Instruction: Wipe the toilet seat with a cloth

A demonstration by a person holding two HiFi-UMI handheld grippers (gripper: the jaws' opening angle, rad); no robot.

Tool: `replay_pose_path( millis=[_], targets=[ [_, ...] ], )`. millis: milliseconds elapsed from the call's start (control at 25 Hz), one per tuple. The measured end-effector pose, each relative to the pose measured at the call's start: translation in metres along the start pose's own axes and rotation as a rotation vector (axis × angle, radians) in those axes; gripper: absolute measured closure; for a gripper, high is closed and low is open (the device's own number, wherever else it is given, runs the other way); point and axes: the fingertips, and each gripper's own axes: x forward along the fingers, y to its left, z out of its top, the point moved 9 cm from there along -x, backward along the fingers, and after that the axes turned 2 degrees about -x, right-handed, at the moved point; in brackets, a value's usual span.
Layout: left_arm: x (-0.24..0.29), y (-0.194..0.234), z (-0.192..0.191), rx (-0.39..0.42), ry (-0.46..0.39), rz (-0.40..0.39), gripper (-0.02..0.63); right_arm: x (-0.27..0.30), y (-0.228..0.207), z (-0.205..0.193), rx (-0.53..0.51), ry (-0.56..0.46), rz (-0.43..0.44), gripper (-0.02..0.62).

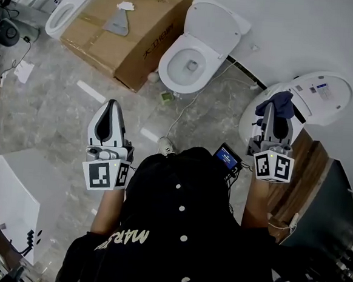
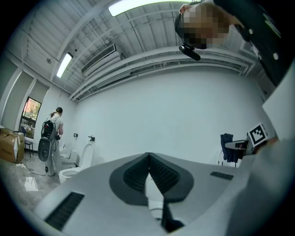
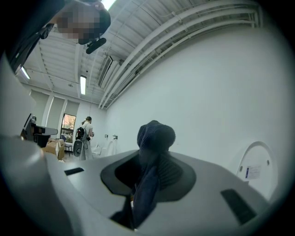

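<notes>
Pinching cloth (image 3: 156, 134) between right gripper (image 3: 150, 156) jaws

Bright, even and cool throughout — lit from above by ceiling strip lights (image 2: 137, 5), with a little daylight through a far window (image 2: 31, 112) at the left. Only faint, soft shadows on the grey floor (image 1: 51, 109), and a pale, flat wash over the white wall (image 2: 175, 110). Strongly bowed and black-cornered in both gripper views — dark cloth (image 3: 154, 138) soft and blurred up close, sharper far off.
</notes>
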Motion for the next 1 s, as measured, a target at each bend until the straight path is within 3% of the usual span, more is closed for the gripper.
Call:
replay_pose_path(
  millis=[520,1000],
  targets=[
    [0.083,0.009,-0.022,-0.027,0.066,-0.093,0.6,0.034,-0.012,-0.026,0.013,0.067,-0.085,0.509],
    [0.217,0.003,-0.025,-0.014,0.098,-0.09,0.6,0.166,-0.061,-0.046,0.033,0.096,-0.039,0.508]
  ],
)
